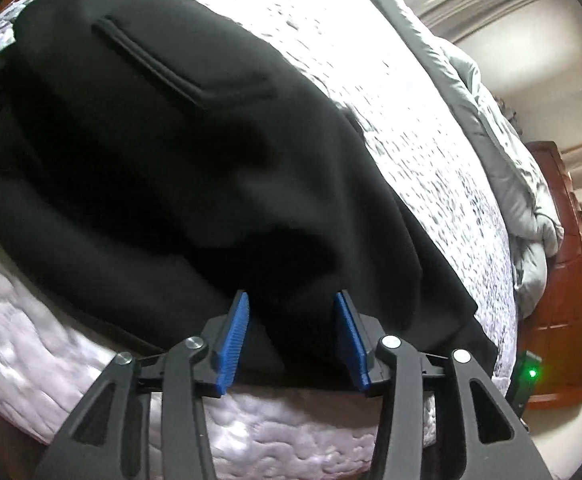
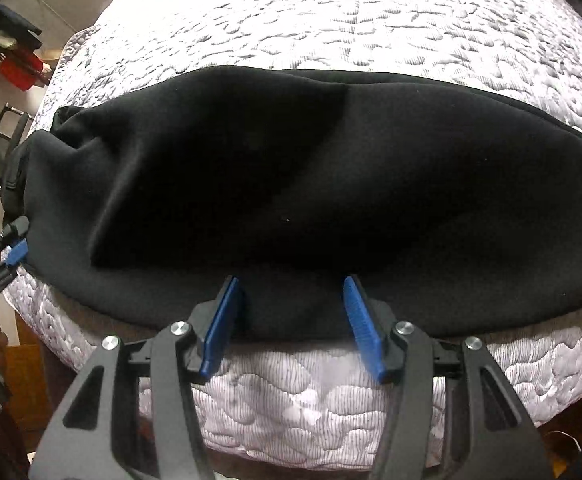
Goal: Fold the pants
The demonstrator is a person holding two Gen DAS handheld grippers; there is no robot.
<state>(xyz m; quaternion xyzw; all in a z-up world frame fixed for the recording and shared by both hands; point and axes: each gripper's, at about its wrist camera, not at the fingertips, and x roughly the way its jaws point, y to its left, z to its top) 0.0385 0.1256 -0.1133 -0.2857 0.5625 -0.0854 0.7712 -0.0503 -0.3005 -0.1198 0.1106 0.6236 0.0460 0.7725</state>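
The black pants (image 1: 163, 152) lie spread on a bed with a white quilted cover (image 1: 403, 128). Their near edge runs along the front edge of the bed, right under both claws.

The left claw (image 1: 291, 336) is open. Its two blue pads (image 1: 233, 344) stand apart over the pants' edge, with black cloth seen in the gap between them, and they do not squeeze it. Ahead of this claw the pants bunch into soft folds, and a long pocket slit (image 1: 179, 68) shows farther up. Off to its right a grey blanket (image 1: 503, 152) is heaped along the far side of the bed, next to a brown wooden board (image 1: 559, 280). Close by on the right a small green light (image 1: 533, 373) glows.

The right claw (image 2: 293, 320) is open too. Its blue pads (image 2: 219, 328) sit at the hem of the pants, one on each side of a bit of cloth, without pinching it. Beyond it the pants stretch wide across the bed. Far to its left, the left claw (image 2: 15, 252) shows at the pants' end, and past that are a red thing (image 2: 19, 72) and some dark things on the floor.
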